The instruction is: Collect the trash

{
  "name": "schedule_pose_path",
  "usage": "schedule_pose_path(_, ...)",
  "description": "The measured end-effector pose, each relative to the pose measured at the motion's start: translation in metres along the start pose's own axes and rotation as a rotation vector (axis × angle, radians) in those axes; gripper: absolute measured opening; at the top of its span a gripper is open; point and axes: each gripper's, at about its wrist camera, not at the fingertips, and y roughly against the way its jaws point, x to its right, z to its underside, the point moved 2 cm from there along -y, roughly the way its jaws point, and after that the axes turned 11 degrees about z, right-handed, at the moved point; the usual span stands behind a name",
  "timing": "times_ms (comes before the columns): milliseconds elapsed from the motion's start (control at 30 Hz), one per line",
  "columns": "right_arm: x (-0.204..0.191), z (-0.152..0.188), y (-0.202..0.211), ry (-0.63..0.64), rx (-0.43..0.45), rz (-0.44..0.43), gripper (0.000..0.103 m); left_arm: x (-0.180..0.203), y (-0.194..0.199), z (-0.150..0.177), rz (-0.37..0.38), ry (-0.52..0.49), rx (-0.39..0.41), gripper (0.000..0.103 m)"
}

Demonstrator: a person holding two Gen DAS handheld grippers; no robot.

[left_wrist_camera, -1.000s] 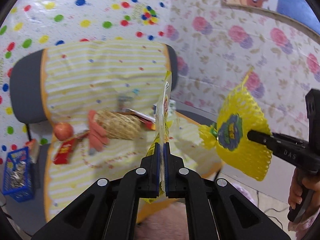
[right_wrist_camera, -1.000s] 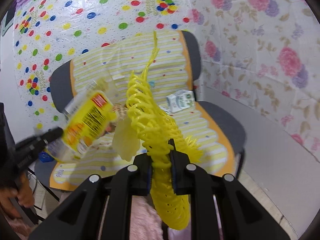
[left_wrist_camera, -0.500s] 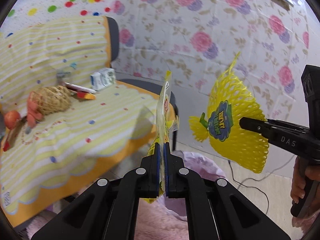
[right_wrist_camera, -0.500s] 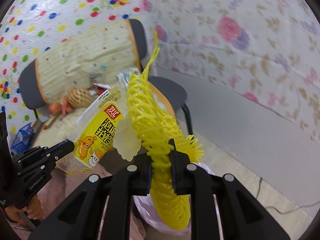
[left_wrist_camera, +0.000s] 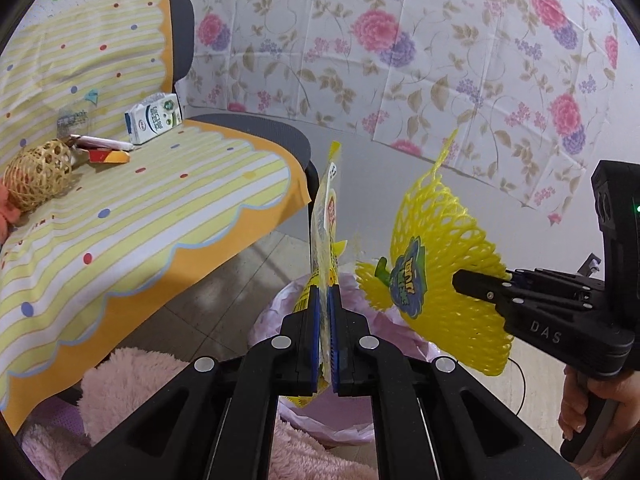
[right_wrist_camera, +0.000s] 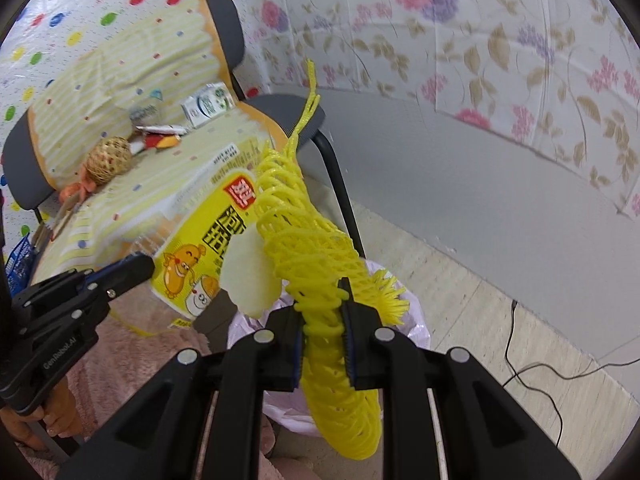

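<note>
Both claws loaded over the pink-lined trash bin [left_wrist_camera: 384, 328], about to drop.

My left gripper [left_wrist_camera: 325, 300] is easing apart with the yellow snack wrapper [left_wrist_camera: 326, 216] between its pads; my right gripper [right_wrist_camera: 323, 312] pinches the yellow foam fruit net [right_wrist_camera: 304, 240]. Both pieces are light and hang near the bin's rim, so either could drift onto the floor or snag on a pad. The chair [left_wrist_camera: 256, 136] edge crowds the left side; the milk carton [left_wrist_camera: 152, 118], the woven ball [left_wrist_camera: 36, 176] and the red wrapper [left_wrist_camera: 106, 156] wait on its seat.
</note>
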Motion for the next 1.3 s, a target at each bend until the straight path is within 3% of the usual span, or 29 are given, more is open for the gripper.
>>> schedule_pose_path(167, 0.000, 0.002, -0.028, -0.011, -0.042, 0.001, 0.021, -0.003, -0.017, -0.001, 0.002, 0.003, -0.036, 0.020)
schedule_pose_path(233, 0.000, 0.003, -0.038, -0.022, -0.062, -0.013, 0.028, -0.007, -0.019, -0.001, 0.001, 0.015, -0.041, 0.030)
schedule_pose_path(267, 0.000, 0.003, -0.044, -0.029, -0.074, -0.013, 0.038, -0.008, -0.018, -0.002, -0.002, 0.021, -0.037, 0.035)
schedule_pose_path(300, 0.000, 0.004, -0.047, -0.032, -0.080, -0.011, 0.048, -0.010, -0.016, -0.002, -0.006, 0.025, -0.032, 0.037)
schedule_pose_path(333, -0.001, 0.004, -0.048, -0.032, -0.078, -0.008, 0.050, -0.014, -0.012, -0.003, -0.017, 0.033, -0.023, 0.038)
schedule_pose_path(467, -0.001, -0.002, -0.044, -0.027, -0.066, -0.005, 0.050, -0.025, 0.005, -0.006, -0.047, 0.049, 0.008, 0.041)
schedule_pose_path(867, -0.024, -0.038, 0.017, 0.027, 0.101, -0.036, 0.050, -0.052, 0.058, -0.003, -0.150, 0.088, 0.078, 0.043)
schedule_pose_path(1300, -0.079, -0.050, 0.029, 0.138, 0.126, -0.120, 0.050, -0.099, 0.108, 0.008, -0.265, 0.186, 0.121, 0.048)
